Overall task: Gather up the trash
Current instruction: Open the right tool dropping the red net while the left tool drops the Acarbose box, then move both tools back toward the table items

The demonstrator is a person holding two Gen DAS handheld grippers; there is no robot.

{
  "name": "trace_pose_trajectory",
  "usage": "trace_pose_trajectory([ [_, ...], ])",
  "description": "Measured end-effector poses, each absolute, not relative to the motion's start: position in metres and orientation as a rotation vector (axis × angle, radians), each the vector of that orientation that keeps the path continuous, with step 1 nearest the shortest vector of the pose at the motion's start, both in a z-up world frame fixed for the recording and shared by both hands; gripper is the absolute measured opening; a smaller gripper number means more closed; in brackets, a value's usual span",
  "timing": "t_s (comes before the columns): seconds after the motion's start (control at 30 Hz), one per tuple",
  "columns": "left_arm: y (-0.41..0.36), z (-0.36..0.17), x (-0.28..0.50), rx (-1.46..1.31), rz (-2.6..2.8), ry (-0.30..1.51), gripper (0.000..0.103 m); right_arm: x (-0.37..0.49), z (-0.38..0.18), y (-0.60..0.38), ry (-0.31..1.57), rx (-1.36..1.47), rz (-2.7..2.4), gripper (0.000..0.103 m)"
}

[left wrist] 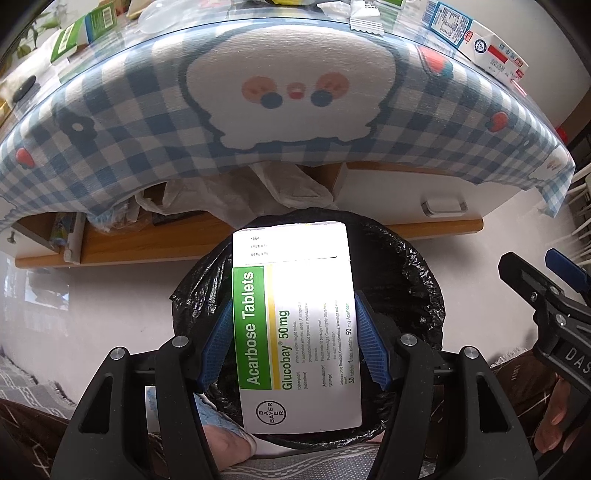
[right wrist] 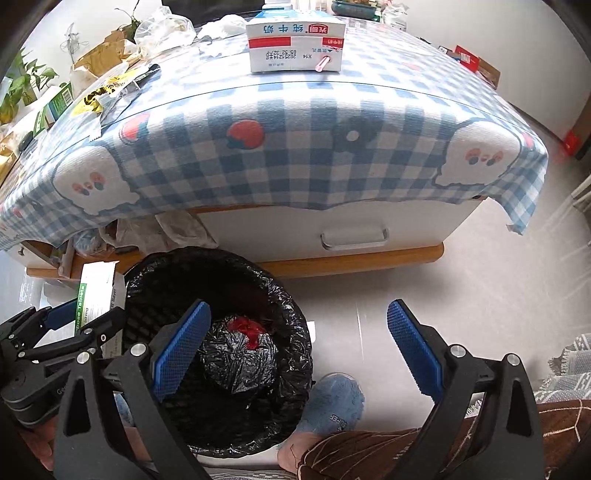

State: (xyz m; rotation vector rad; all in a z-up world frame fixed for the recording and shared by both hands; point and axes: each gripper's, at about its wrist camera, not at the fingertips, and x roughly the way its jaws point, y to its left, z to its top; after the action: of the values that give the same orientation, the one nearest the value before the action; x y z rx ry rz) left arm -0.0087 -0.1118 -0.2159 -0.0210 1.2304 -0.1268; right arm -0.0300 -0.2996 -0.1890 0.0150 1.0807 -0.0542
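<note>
Left gripper point(left wrist: 295, 339) had the tablet box point(left wrist: 295, 332) clamped between its pads, box hanging over the bin point(left wrist: 417, 280) mouth, near its left rim. Right gripper point(right wrist: 295, 350) gaped wide, empty, over the bin's right rim. Risk: box is long and off-centre; released here it could clip the liner rim and tip to the floor. Milk carton point(right wrist: 295, 44) sat untouched near the table's point(right wrist: 295, 155) front edge.

The tabletop point(right wrist: 295, 155) wears a blue checked cloth. A milk carton point(right wrist: 297, 46) lies on it, with green boxes point(right wrist: 55, 105) and what may be crumpled wrappers point(right wrist: 166, 31) farther back. The bin point(right wrist: 221, 354) stands on the floor point(right wrist: 461, 280).
</note>
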Motion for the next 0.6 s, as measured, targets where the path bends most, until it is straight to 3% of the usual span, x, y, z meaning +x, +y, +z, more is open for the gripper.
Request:
trace_pose_trajectory([
  [0.17,-0.115,-0.214,-0.009,-0.004,-0.124,1.218,0.063,-0.029,-0.191,-0.298,1.086,0.02,-0.06,0.092],
  [0.6,-0.096,-0.179,-0.016,0.0,-0.083,1.104,0.097,-0.024,-0.176,-0.285,1.043,0.042,-0.038,0.092],
])
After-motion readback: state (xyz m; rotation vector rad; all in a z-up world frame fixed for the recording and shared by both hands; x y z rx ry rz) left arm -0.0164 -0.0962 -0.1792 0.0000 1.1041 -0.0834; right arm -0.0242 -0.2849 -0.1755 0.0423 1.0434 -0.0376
